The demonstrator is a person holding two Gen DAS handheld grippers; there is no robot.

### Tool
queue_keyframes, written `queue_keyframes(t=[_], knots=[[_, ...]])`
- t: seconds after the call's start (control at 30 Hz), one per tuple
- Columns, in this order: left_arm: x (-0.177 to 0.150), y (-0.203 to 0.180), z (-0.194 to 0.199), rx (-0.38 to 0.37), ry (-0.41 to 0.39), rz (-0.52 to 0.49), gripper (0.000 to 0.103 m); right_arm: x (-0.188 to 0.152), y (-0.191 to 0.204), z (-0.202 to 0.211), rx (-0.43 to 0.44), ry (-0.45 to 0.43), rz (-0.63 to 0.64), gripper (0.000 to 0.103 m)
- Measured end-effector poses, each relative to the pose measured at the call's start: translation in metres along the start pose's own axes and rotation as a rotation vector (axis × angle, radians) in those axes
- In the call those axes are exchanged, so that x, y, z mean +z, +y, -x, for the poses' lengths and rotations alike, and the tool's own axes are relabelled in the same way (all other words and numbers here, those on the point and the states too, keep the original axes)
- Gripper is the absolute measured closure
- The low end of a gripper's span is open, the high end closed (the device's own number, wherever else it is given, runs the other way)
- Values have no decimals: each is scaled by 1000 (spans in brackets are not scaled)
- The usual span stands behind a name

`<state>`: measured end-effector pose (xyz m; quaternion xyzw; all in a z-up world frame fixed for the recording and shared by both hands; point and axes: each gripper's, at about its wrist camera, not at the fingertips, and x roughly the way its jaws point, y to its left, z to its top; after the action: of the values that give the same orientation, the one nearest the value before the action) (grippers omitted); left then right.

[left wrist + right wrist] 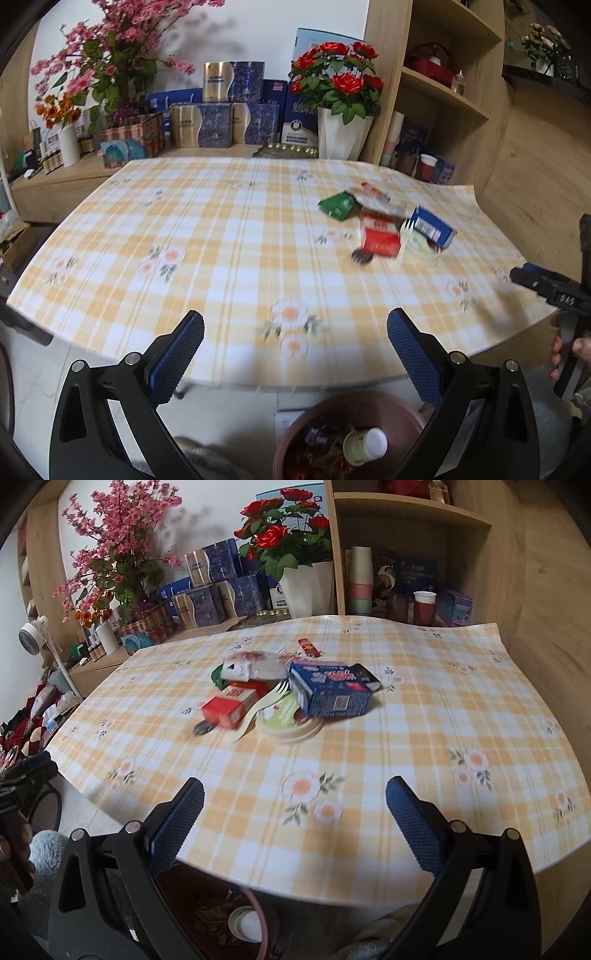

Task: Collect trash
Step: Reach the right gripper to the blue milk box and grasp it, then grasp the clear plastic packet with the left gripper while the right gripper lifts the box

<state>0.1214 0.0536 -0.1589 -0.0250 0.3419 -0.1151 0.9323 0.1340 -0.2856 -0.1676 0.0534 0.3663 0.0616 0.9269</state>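
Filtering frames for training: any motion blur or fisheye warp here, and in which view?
Left wrist: tablecloth and trash pile smeared by motion blur, while the left gripper stays sharp, jaws open. Right wrist: milder blur, blue carton print partly legible; right gripper sharp, jaws open. Both views: strong fisheye bowing at the table edge and shelves, dark corner vignette.
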Motion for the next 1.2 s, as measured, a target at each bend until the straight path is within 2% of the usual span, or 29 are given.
queue_keyframes(t=[0.13,0.3,0.5,0.77,1.0,1.1,1.17,1.2], knots=[[27,-6,-18,-16,3,-5,6,18,-14,-30,24,26,-16,6],[54,-13,-41,-33,16,-9,6,36,-35,-86,60,82,-79,6],[78,-17,-76,-48,39,-2,6,54,-43,-135,74,146,-44,6],[91,-25,-117,-89,77,25,6,74,-61,-167,91,179,-46,6],[101,-33,-146,-184,120,49,6,81,-72,-178,179,176,-111,6],[107,-38,-154,-245,138,63,7,82,-72,-173,169,143,-119,16],[113,-42,-162,-299,161,87,20,82,-72,-169,150,125,-125,17],[115,-44,-166,-314,176,98,23,82,-71,-165,139,112,-126,18]])
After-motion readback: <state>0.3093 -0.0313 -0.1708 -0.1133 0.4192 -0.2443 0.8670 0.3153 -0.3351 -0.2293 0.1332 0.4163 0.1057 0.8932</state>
